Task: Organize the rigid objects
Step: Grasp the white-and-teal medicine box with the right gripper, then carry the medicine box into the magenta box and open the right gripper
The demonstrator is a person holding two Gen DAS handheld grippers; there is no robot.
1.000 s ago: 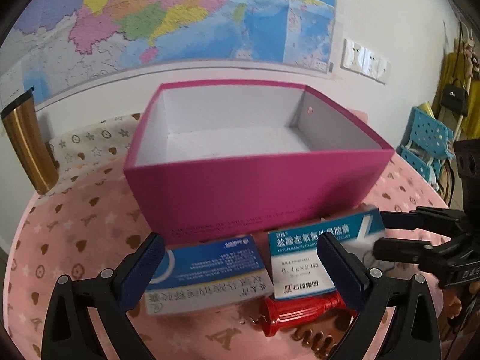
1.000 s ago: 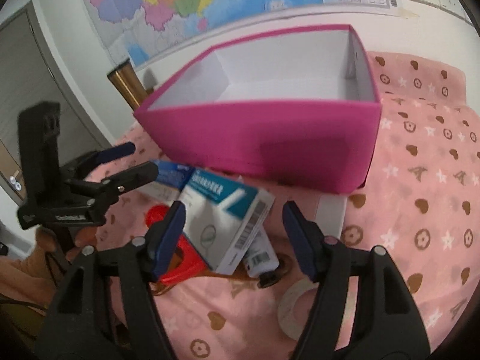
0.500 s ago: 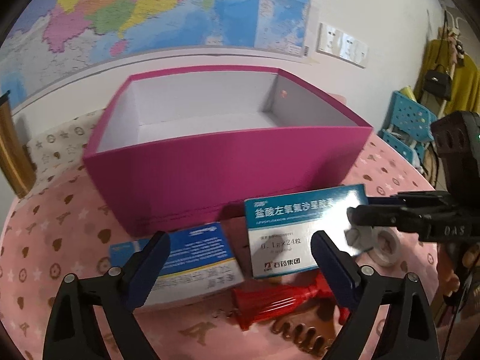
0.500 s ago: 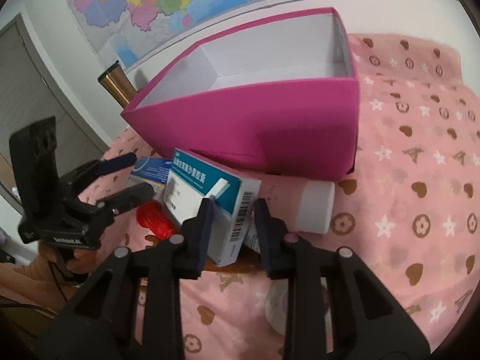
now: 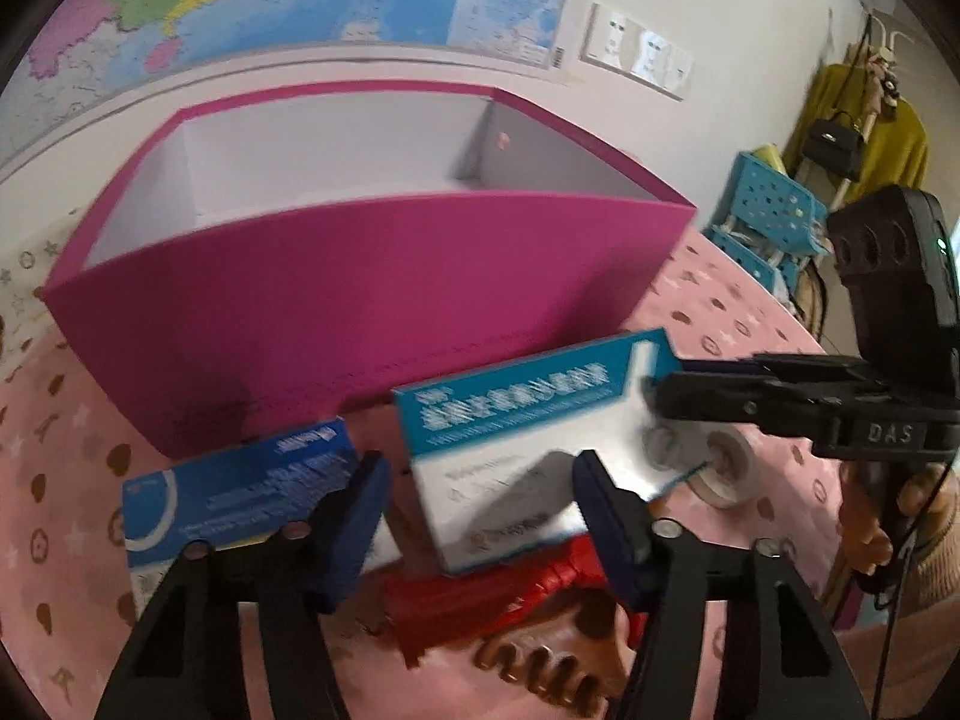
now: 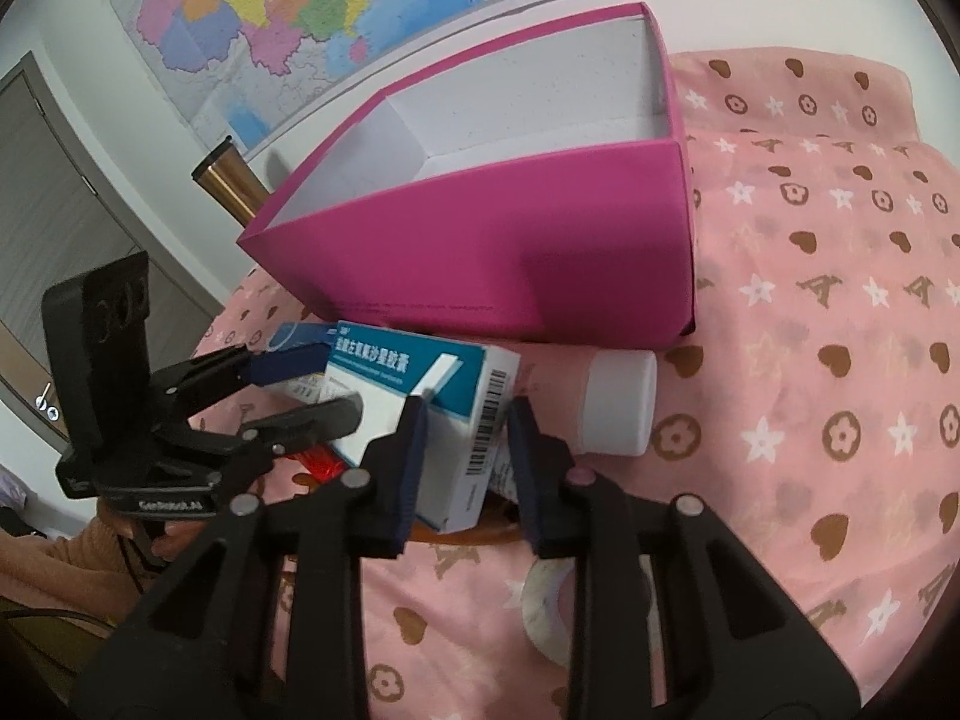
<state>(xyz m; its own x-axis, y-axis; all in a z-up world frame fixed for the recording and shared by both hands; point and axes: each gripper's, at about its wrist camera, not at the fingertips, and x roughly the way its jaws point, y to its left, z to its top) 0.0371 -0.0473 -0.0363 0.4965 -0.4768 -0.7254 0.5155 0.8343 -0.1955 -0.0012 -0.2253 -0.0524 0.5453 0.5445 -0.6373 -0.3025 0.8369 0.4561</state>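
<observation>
Left wrist view. Left tool (image 5: 480, 516): jaws closing; the lower edge of the teal medicine box (image 5: 516, 450) lies between its blue pads (image 5: 354, 528), which do not visibly press on it. Teal medicine box: tilted, raised at its right end, just in front of the magenta box (image 5: 372, 324). Right tool (image 5: 678, 390): enters from the right, clamped on the teal box's right end. Blue medicine box (image 5: 240, 492): flat on the pink patterned cloth (image 5: 72, 480) of the desk, left of the teal box, partly behind the left pad. Red item (image 5: 480, 594) and brown comb (image 5: 540, 660): below the teal box. Tape roll (image 5: 729, 468): on the cloth at right. Magenta box: open-topped, white inside.

Right wrist view. Right tool (image 6: 468, 456): pads together on the barcode end of the teal medicine box (image 6: 420, 396). Left tool (image 6: 300, 384): at left, fingers reaching the teal box's far end. White bottle (image 6: 618, 402): lying on its side, just right of the teal box, in front of the magenta box (image 6: 510, 258). Gold cylinder (image 6: 231, 186): behind the magenta box.
</observation>
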